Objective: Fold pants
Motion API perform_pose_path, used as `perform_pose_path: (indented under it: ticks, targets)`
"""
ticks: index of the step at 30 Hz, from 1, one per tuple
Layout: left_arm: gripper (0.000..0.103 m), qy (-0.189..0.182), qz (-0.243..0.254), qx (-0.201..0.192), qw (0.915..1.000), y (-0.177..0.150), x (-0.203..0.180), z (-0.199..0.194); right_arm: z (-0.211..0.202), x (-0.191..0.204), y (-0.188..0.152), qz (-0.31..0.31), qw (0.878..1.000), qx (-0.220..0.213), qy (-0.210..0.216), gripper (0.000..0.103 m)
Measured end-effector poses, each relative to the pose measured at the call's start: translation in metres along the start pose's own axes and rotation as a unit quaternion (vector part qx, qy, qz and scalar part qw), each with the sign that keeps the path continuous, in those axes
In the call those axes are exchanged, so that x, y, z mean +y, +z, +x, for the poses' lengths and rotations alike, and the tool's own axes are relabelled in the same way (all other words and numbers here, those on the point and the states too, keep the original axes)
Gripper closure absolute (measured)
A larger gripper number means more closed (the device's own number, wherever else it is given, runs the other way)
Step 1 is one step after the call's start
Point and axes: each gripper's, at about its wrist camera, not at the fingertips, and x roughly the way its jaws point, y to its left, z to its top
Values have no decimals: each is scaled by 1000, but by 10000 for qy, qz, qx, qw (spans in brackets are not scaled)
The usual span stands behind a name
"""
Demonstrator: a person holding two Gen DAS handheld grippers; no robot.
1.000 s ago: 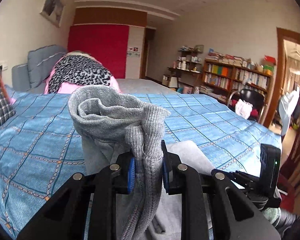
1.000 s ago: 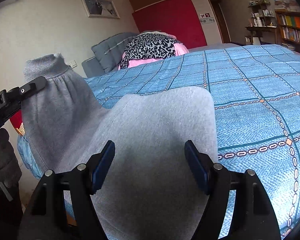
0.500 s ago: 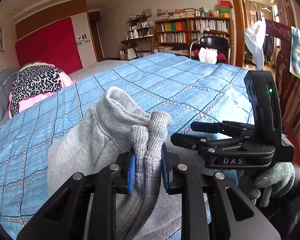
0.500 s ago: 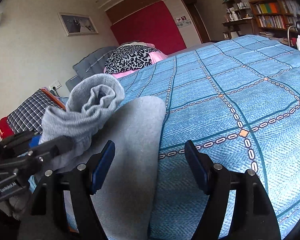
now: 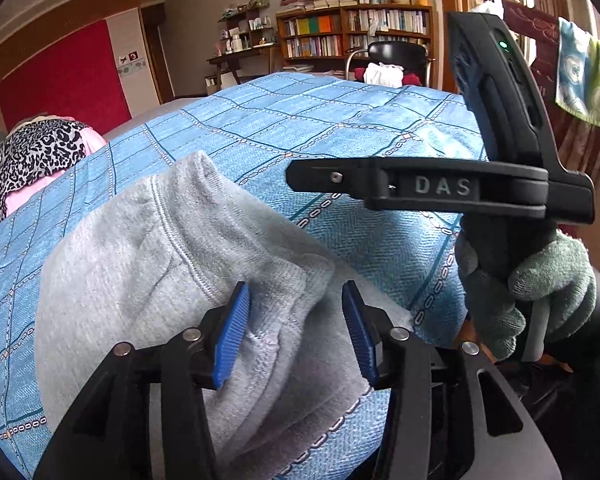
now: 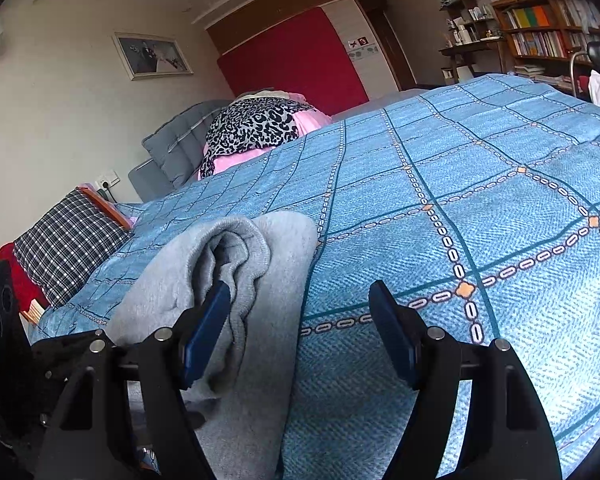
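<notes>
Grey sweatpants [image 5: 148, 264] lie folded over on the near edge of the blue patterned bed [image 5: 308, 120]; their ribbed end sits on top. My left gripper [image 5: 296, 330] is open, its blue pads on either side of the ribbed fabric without pinching it. The right gripper [image 5: 380, 178] shows in the left wrist view as a black tool held in a green glove, above the bed to the right of the pants. In the right wrist view the right gripper [image 6: 300, 330] is open and empty over the bed [image 6: 460, 200], with the pants [image 6: 236, 272] at its left finger.
A leopard-print and pink bundle [image 6: 256, 124] lies at the head of the bed by grey pillows [image 6: 180, 148]. A checked cushion [image 6: 68, 236] is at the left. Bookshelves [image 5: 356, 32], a chair [image 5: 396, 60] and hanging towels [image 5: 584, 76] stand beyond the bed.
My left gripper has laid the ribbed end down onto the pants and opened, letting it go. The right gripper has shifted right, off the pants, over the bedspread.
</notes>
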Motion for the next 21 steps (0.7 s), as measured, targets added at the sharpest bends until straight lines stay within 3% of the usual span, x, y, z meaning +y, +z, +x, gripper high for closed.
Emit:
perform_pose_path:
  ticks: [5,12,17,21]
  targets:
    - [51,-15,124,-50,9999,-7,-11,0,10,23,24,-507,9979,124,372,30]
    - [46,-21,109,-169,9998,-13,-17,0,58,54,50,-1152,9868,726,876,30]
    - [44,-29,135,-224,9997,-17,-19,3,87,46,53,-1208,9892,829,-68,30]
    - [44,-65,144,-272,9995,-20,-21,3,107,23,42,-995,9888,1049,-372,30]
